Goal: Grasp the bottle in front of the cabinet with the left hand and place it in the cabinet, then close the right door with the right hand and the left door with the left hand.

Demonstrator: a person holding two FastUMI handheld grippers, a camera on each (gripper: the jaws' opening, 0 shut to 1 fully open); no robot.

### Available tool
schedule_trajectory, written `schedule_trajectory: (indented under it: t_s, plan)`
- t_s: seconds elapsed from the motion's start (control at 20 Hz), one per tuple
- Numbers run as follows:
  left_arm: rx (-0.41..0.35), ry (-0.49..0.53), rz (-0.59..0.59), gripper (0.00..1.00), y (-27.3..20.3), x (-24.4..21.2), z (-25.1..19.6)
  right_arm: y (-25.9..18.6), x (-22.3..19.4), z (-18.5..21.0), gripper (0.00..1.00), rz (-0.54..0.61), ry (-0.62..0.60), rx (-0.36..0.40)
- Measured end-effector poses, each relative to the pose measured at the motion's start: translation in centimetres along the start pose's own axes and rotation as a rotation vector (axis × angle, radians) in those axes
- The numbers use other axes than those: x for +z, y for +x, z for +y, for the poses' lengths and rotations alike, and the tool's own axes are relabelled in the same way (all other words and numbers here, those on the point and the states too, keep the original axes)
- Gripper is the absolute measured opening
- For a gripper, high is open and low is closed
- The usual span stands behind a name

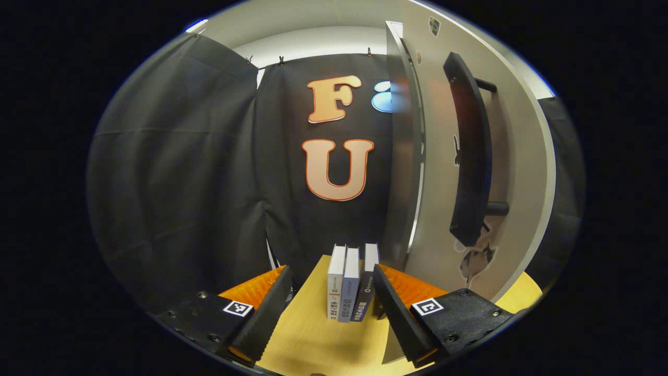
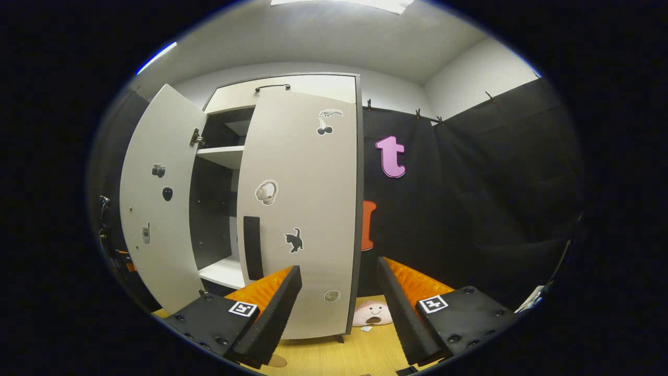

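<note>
No legible text. Book spines (image 1: 348,284) carry print too small to read. Gripper fingers wear square fiducial tags (image 1: 238,308), (image 2: 433,304), pattern only. Right door (image 2: 305,209) has picture stickers, no words.

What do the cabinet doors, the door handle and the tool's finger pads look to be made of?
Cabinet doors: likely laminated board, smooth matt off-white face with a dark edge band. Door handle: a black matt bar on standoffs, plastic or painted metal; I cannot tell which. Tool finger pads: orange ribbed lining, probably rubber or soft plastic, backed by black toothed foam-like strips.
</note>
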State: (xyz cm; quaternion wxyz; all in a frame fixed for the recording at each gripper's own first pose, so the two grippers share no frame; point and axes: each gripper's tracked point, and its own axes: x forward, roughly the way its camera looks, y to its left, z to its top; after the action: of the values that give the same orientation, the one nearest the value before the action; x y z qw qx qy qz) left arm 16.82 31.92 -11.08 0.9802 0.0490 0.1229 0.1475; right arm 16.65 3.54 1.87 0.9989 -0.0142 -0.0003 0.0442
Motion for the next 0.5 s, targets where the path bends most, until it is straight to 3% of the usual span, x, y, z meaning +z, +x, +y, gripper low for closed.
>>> schedule_trajectory:
  t_s: [0.5]
  plan:
    - [-0.045, 0.053, -0.008, 0.92, -0.3, 0.4, -2.7, -0.9, -0.1, -0.5, 0.96, -0.006, -0.013, 0.003]
